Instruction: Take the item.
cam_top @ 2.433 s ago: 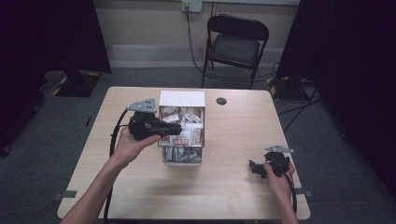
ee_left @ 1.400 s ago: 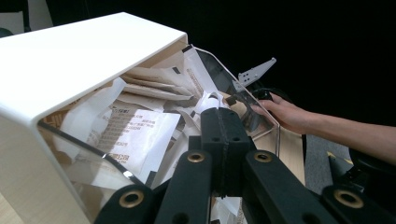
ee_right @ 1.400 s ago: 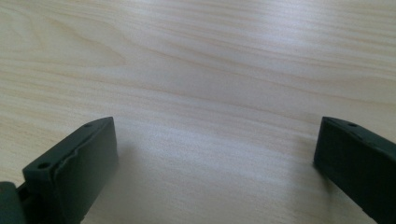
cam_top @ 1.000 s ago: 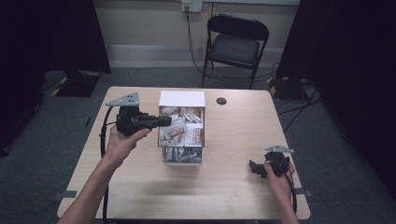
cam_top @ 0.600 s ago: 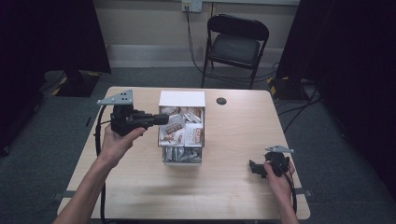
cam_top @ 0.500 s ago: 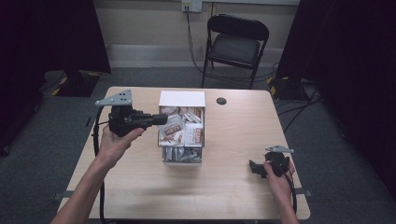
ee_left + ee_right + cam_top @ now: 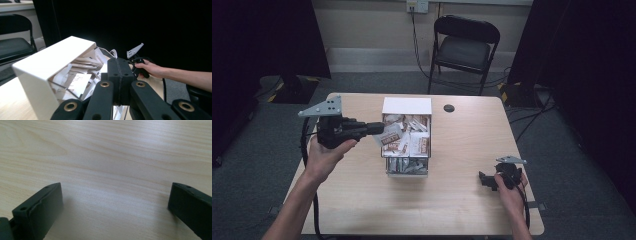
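Gripping a small printed packet (image 7: 390, 135) by its edge, the left gripper (image 7: 381, 128) hangs above the table (image 7: 362, 200) at about nine o'clock from the box (image 7: 406, 106), its jaws pressed flat together in the left gripper view with the packet's paper pinched at their tips. The person's left hand (image 7: 326, 152) wraps the black body from below, and the grey plate (image 7: 320, 107) sits on top. The packet is lifted just off the left rim of the box, level with its upper half.

At the table's centre the white box stands open, crammed with more packets (image 7: 417, 142); its clear front wall faces six o'clock.

Near the table's top edge, at one o'clock from the box, lies a small dark round disc (image 7: 449, 108).

At four o'clock from the box, well apart from it, the right gripper (image 7: 485, 180) rests low on the wood in the person's right hand (image 7: 508, 187). Its jaws stand wide apart with nothing but bare tabletop between them.
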Demonstrator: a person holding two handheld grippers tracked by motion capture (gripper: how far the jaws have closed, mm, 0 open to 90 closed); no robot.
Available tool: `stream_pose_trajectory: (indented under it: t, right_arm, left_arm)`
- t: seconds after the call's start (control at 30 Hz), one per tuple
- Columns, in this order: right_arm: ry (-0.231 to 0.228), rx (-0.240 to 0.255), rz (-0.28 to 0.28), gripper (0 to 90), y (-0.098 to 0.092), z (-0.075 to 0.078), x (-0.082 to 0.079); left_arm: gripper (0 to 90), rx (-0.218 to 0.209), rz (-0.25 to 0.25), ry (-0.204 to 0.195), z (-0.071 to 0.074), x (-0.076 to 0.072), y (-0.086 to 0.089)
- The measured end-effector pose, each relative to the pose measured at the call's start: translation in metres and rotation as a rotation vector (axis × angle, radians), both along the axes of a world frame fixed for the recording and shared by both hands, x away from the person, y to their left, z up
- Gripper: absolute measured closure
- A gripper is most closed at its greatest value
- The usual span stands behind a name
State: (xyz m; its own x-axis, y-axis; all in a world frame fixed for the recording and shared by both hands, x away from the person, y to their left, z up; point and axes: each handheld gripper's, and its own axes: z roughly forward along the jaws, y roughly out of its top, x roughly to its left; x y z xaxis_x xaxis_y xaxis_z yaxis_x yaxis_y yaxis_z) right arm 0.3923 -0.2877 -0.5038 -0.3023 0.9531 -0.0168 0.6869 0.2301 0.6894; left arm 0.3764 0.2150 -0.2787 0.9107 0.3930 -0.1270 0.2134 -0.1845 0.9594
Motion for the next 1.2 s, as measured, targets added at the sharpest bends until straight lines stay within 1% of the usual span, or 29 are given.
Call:
stream_pose_trajectory:
  t: [0.03,0.07,0.13,0.23,0.33,0.4,0.5,0.53,0.67,0.73,0.87,0.93,0.97,1.03,1.1,1.13,1.2]
  right_arm:
    - [0.000,0.000,0.000,0.0,0.000,0.000,0.000]
    - [0.000,0.000,0.000,0.0,0.000,0.000,0.000]
    - [0.000,0.000,0.000,0.0,0.000,0.000,0.000]
    - [0.000,0.000,0.000,0.0,0.000,0.000,0.000]
    - [0.000,0.000,0.000,0.0,0.000,0.000,0.000]
    - [0.000,0.000,0.000,0.0,0.000,0.000,0.000]
    - [0.000,0.000,0.000,0.0,0.000,0.000,0.000]
    - [0.000,0.000,0.000,0.0,0.000,0.000,0.000]
    - [0.000,0.000,0.000,0.0,0.000,0.000,0.000]
    - [0.000,0.000,0.000,0.0,0.000,0.000,0.000]
    - [0.000,0.000,0.000,0.0,0.000,0.000,0.000]
    - [0.000,0.000,0.000,0.0,0.000,0.000,0.000]
    - [0.000,0.000,0.000,0.0,0.000,0.000,0.000]
    - [0.000,0.001,0.000,0.0,0.000,0.000,0.000]
    - [0.000,0.000,0.000,0.0,0.000,0.000,0.000]
    - [0.000,0.000,0.000,0.0,0.000,0.000,0.000]
    - [0.000,0.000,0.000,0.0,0.000,0.000,0.000]
  left_arm:
    - [90.0,0.005,0.006,-0.007,0.001,-0.001,0.003]
    - [90.0,-0.008,0.013,-0.004,0.001,-0.001,0.006]
    - [90.0,-0.009,0.022,-0.004,0.001,-0.001,0.012]
    - [90.0,-0.025,0.039,-0.003,0.003,-0.001,0.023]
    - [90.0,-0.053,0.051,-0.002,0.005,-0.001,0.034]
    - [90.0,-0.069,0.069,-0.005,0.007,-0.002,0.042]
    - [90.0,-0.111,0.083,-0.001,0.007,-0.001,0.053]
    - [90.0,-0.104,0.098,-0.002,0.008,-0.001,0.057]
    - [90.0,-0.105,0.124,0.001,0.008,-0.001,0.067]
    - [90.0,-0.113,0.134,0.007,0.006,0.000,0.072]
    - [90.0,-0.113,0.161,0.026,0.001,0.002,0.079]
    - [90.0,-0.125,0.159,0.035,-0.004,0.005,0.082]
    - [90.0,-0.117,0.170,0.043,-0.006,0.005,0.082]
    - [90.0,-0.086,0.193,0.040,-0.009,0.007,0.082]
    - [90.0,-0.077,0.198,0.042,-0.013,0.009,0.082]
    - [90.0,-0.060,0.207,0.045,-0.016,0.010,0.082]
    - [90.0,-0.049,0.210,0.055,-0.021,0.012,0.080]
